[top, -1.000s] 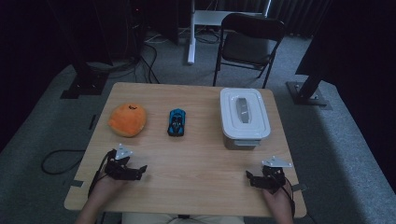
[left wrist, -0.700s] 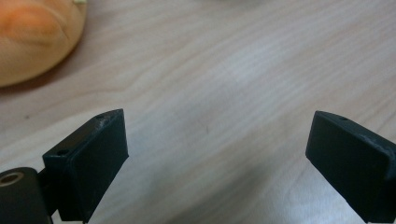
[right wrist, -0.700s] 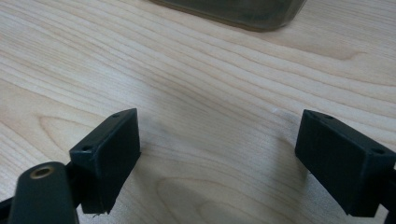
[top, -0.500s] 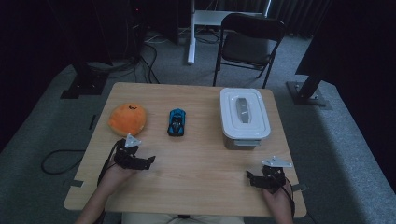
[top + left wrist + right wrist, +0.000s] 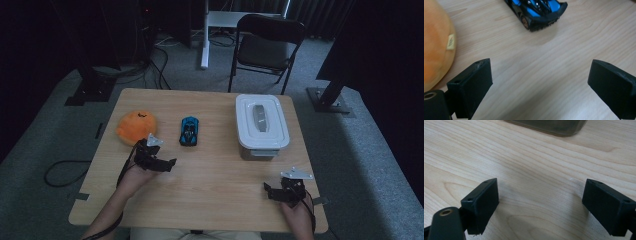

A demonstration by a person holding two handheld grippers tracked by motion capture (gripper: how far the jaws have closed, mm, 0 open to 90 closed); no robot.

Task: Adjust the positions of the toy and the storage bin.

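This looks like a lab or recording studio rather than a home. The landmark is 1 pale wooden table standing on grey carpet. Behind the table, black curtains close off the room. To either side of the table's far end sit flat black metal stand bases, each carrying a dark upright. Loose black cables trail across the carpet beyond the table, where 1 black folding chair waits beside a white desk leg.

I see a white lidded container on the wooden table — beyond it, a black folding chair on grey carpet.
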